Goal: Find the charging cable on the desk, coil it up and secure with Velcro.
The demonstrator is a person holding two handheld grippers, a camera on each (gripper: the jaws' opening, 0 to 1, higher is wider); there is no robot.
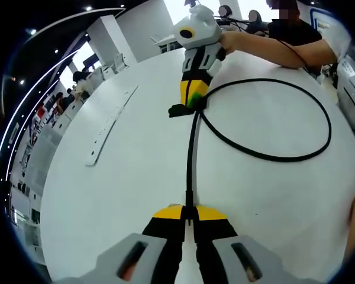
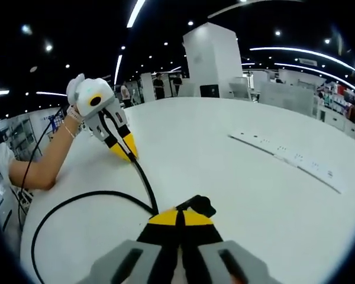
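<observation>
A black charging cable lies on the white round table. My left gripper is shut on it at the near end of a straight stretch. That stretch runs up to my right gripper, which is shut on the cable just behind its black plug. Past there the cable sweeps right in one wide loop. In the right gripper view, my right gripper pinches the cable with the plug poking out. The left gripper grips the cable farther off.
A long white power strip lies flat on the table, also in the right gripper view as the power strip. A person's forearm rests over the far table edge. Shelves and white displays stand beyond the table.
</observation>
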